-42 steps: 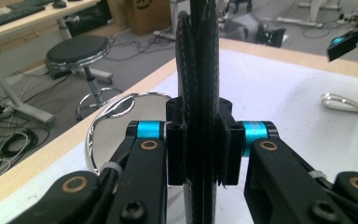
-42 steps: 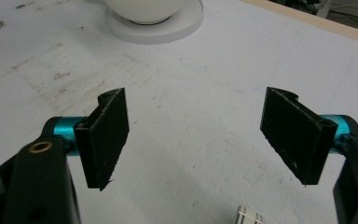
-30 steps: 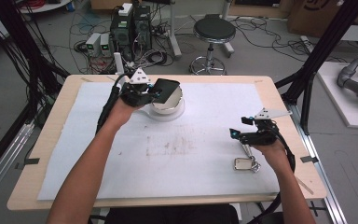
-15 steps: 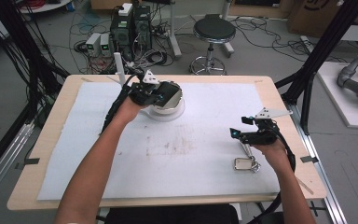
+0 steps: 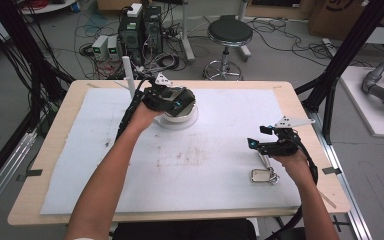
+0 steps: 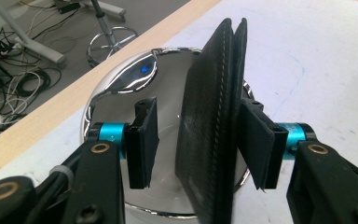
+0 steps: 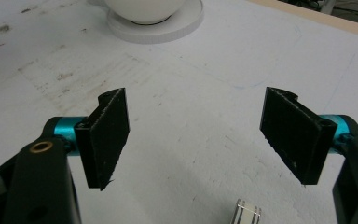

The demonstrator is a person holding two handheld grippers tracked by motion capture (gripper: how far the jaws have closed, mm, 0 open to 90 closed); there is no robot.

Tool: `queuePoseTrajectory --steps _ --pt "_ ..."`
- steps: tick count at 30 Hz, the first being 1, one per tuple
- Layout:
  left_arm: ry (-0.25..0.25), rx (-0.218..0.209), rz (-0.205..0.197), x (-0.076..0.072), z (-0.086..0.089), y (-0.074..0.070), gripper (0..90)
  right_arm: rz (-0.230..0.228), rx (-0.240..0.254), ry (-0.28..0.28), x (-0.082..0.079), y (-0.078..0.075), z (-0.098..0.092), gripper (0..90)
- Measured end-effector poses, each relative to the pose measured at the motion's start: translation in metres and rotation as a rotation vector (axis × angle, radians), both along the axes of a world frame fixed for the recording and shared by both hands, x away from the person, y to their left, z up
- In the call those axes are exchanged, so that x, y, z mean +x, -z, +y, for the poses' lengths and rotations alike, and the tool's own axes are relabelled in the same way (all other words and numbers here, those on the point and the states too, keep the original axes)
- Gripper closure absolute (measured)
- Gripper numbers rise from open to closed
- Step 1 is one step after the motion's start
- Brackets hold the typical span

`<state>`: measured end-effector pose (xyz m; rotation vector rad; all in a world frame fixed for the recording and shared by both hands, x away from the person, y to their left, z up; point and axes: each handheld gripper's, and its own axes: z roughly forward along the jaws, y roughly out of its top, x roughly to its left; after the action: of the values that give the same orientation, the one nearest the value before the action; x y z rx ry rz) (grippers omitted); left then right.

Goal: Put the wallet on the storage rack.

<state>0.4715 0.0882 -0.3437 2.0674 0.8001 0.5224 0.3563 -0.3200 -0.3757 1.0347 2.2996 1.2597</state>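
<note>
A black wallet (image 6: 214, 140) stands on edge inside a shiny-lined bowl (image 6: 168, 84), between the jaws of my left gripper (image 6: 199, 105). The right pad (image 6: 256, 140) touches the wallet, while the left pad (image 6: 142, 140) stands clear of it with a gap, so the jaws are open. In the high view this gripper (image 5: 176, 100) sits over the white bowl (image 5: 180, 119) at the back of the table. My right gripper (image 5: 253, 143) hovers open and empty at the right side (image 7: 200, 102). A small metal object (image 5: 263, 176) lies just in front of it.
The bowl stands on a white saucer (image 7: 186, 23). A white mat (image 5: 215, 165) with faint stains covers the wooden table (image 5: 300, 100). A white post (image 5: 128, 75) rises at the back left. Cables, computers and a stool (image 5: 229, 35) are on the floor behind.
My left hand has carried the wallet to the right and down onto the bowl. The right gripper has stayed where it was.
</note>
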Motion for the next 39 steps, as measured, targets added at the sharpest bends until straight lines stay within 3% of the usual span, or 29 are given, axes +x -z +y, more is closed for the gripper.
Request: queuePoseTrajectory --steps 7,12,19,21,23,25,26,28,29,30,33,34,35,37,38,39 --pt "0.018 -0.057 0.009 -0.015 0.012 0.012 45.4 0.005 0.003 0.0 -0.001 -0.001 0.001 24.3" --pt "0.023 -0.063 0.015 -0.019 0.015 0.017 44.9 0.008 -0.003 -0.007 0.0 0.0 0.004 24.3" --pt "0.068 -0.093 0.004 -0.025 0.014 0.013 32.2 0.01 0.0 -0.007 0.0 0.001 0.004 24.3" --pt "0.062 -0.104 0.01 -0.024 0.013 0.014 28.5 0.012 0.001 -0.009 -0.001 0.0 0.004 24.3" --pt "0.043 -0.082 0.013 -0.023 0.012 0.016 28.6 0.012 0.001 -0.009 -0.001 0.0 0.005 24.3" --pt "0.031 -0.056 0.014 -0.023 0.011 0.017 42.6 0.012 0.002 -0.009 -0.001 0.001 0.004 24.3" --pt "0.017 -0.012 0.019 -0.022 0.01 0.019 51.2 0.011 0.001 -0.009 -0.001 0.001 0.004 24.3" --pt "0.009 -0.008 0.012 -0.023 0.01 0.02 68.5 0.011 0.002 -0.009 -0.001 0.001 0.004 24.3" --pt "-0.02 -0.003 -0.04 -0.024 0.012 0.019 75.3 0.011 0.003 -0.007 -0.001 0.0 0.003 24.3" --pt "-0.02 -0.003 -0.04 -0.024 0.012 0.019 78.5 0.011 0.003 -0.007 -0.001 0.0 0.003 24.3" --pt "-0.031 0.009 -0.072 -0.021 0.016 0.016 79.4 0.014 0.003 -0.007 -0.001 0.002 0.004 24.3" --pt "-0.006 0.0 -0.098 -0.019 0.02 0.014 79.6 0.017 0.002 -0.01 -0.001 0.002 0.004 24.3" --pt "-0.006 0.0 -0.098 -0.019 0.02 0.014 79.6 0.017 0.002 -0.01 -0.001 0.002 0.004 24.3" --pt "0.028 0.025 -0.121 -0.018 0.023 0.011 79.7 0.02 0.0 -0.011 -0.001 0.003 0.004 24.3" --pt "0.058 0.053 -0.116 -0.014 0.024 0.008 79.7 0.024 0.003 -0.012 0.0 0.003 0.005 24.3" --pt "0.058 0.053 -0.116 -0.014 0.024 0.008 79.7 0.024 0.003 -0.012 0.0 0.003 0.005 24.3"
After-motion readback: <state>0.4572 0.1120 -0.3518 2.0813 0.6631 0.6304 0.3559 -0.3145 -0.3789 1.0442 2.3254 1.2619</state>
